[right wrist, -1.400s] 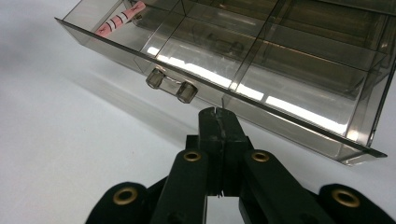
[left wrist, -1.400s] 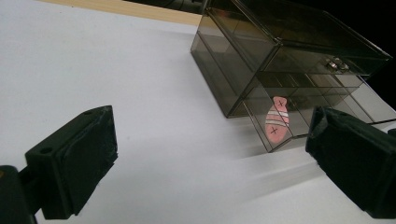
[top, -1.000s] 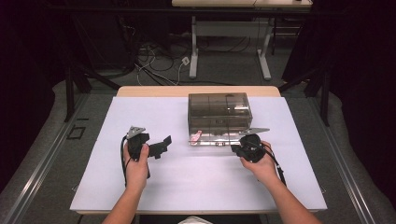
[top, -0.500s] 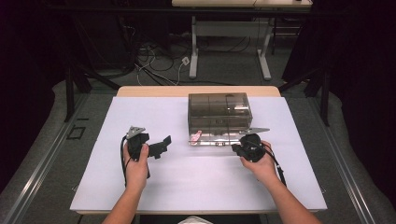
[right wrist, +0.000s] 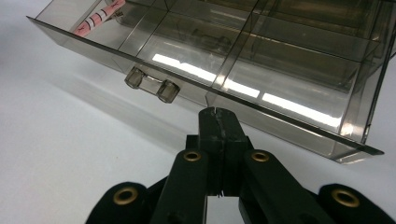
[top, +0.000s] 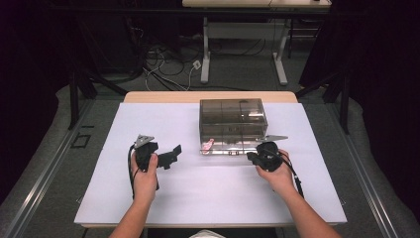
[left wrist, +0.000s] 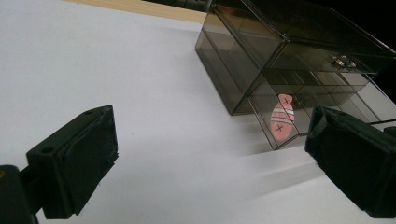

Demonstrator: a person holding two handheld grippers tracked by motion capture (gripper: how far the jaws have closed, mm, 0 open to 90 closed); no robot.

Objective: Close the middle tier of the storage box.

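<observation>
So the smoky plastic drawer box (top: 233, 124) sits toward the back middle of the white counter (top: 124, 198), and its bottom drawer (right wrist: 196, 70) is slid partway out with one pink striped item (left wrist: 281, 119) in the end compartment. Looks to me like it's either getting pushed shut or pulled further. Right gripper (right wrist: 218, 116), fingers clenched on nothing, is right at the drawer front beside the knob (right wrist: 152, 84). Left gripper (top: 168, 154) is wide open, empty. Count: one box, one pink thing, two grippers.
</observation>
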